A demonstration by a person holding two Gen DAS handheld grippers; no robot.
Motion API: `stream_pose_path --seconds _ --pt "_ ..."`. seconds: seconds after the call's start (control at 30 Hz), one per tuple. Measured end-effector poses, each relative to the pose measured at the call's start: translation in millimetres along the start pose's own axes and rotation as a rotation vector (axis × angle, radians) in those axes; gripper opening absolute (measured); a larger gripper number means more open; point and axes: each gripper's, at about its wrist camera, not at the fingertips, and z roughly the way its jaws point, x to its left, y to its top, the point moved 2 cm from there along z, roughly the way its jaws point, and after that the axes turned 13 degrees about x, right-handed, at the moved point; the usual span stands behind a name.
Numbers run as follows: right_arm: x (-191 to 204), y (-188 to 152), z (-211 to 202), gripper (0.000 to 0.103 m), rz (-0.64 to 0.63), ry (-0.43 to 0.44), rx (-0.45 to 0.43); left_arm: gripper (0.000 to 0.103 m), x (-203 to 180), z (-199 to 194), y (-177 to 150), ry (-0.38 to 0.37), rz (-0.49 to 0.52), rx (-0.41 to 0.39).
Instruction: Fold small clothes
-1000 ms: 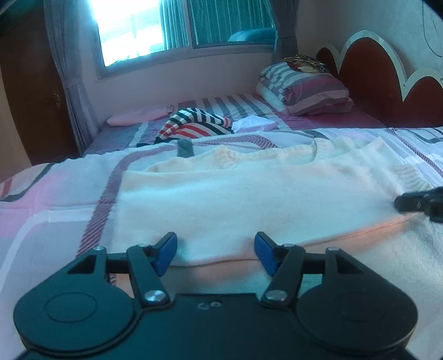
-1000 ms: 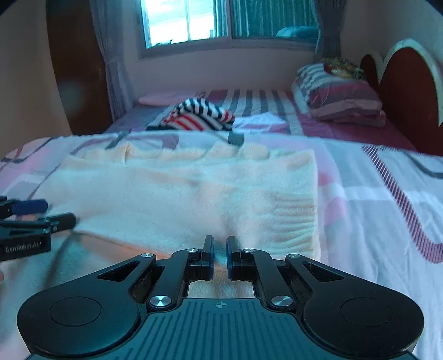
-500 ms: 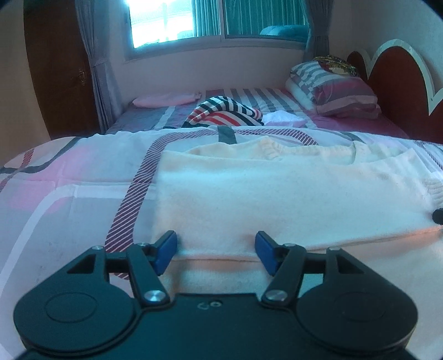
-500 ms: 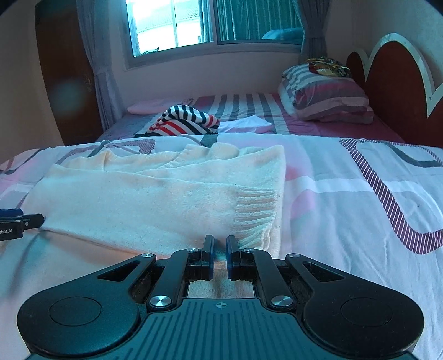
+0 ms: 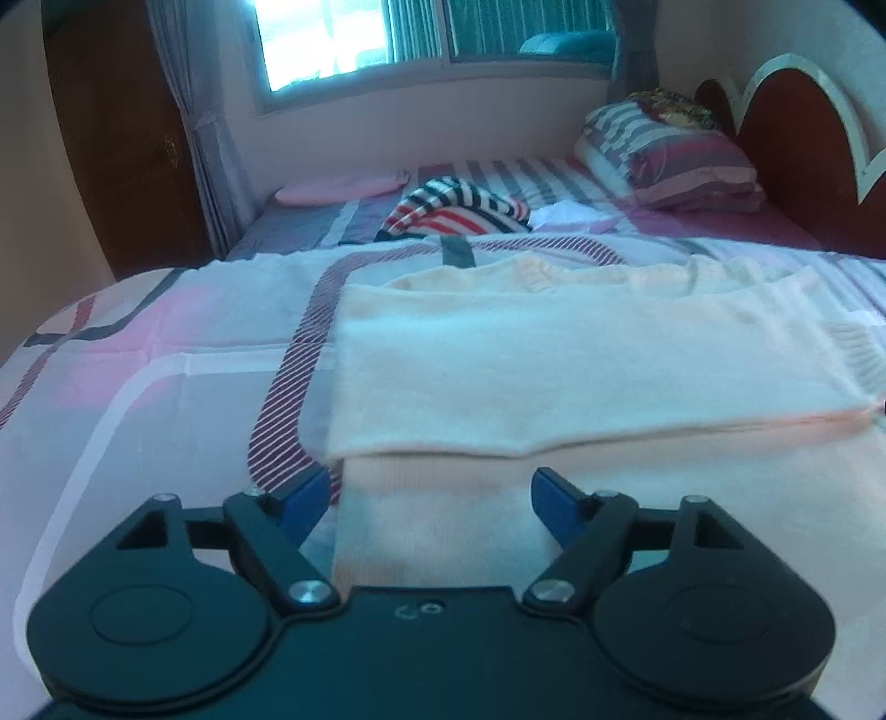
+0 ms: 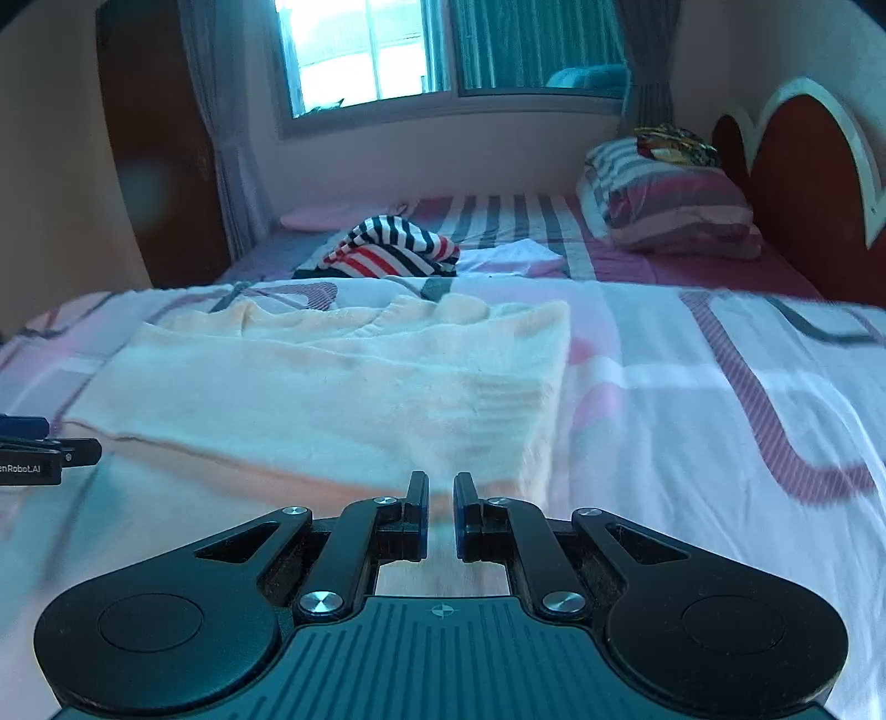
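Our left claw (image 5: 432, 495) hangs low over the near part of the cream sweater (image 5: 554, 376), its blue fingers (image 5: 554, 501) spread wide apart with nothing between them; the sweater's left edge runs down between them, so one finger sits over the bedspread (image 5: 166, 360) and the other over the knit. Our right claw (image 6: 440, 498) has its fingers drawn nearly together, a narrow gap left between them, just in front of the sweater's near folded edge; we cannot tell whether cloth is pinched there. In the right wrist view the left claw (image 6: 50, 443) shows at the far left, close above the knit. The sweater lies flat on the bed, an upper layer folded over a lower one, its ribbed hem (image 6: 515, 399) toward our right and its neckline away from us. Beyond it, well apart, sits a heap of red, white and dark striped clothing (image 5: 459, 213), with a white cloth (image 5: 570, 216) just beside it. Farther back lie a striped pillow (image 5: 670, 160) by the scalloped headboard (image 5: 797, 155), and a window (image 5: 432, 39).
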Motion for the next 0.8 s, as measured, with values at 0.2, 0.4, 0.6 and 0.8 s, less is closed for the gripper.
stream_pose_path --seconds 0.2,0.4,0.6,0.8 --pt "-1.1 -37.7 -44.1 0.046 0.075 0.021 -0.031 0.082 -0.4 -37.4 -31.1 -0.020 0.016 -0.028" --pt "15.5 -73.5 -95.1 0.046 0.130 0.078 -0.019 0.079 19.6 -86.3 -86.6 -0.048 0.022 -0.047" --pt "0.0 -131.1 -144.7 0.046 0.220 0.155 0.055 0.042 67.5 -113.0 -170.6 -0.181 -0.084 0.094" --pt "-22.7 -204.8 -177.7 0.046 0.330 0.259 0.164 0.042 87.3 -136.5 -229.8 -0.318 -0.149 0.163"
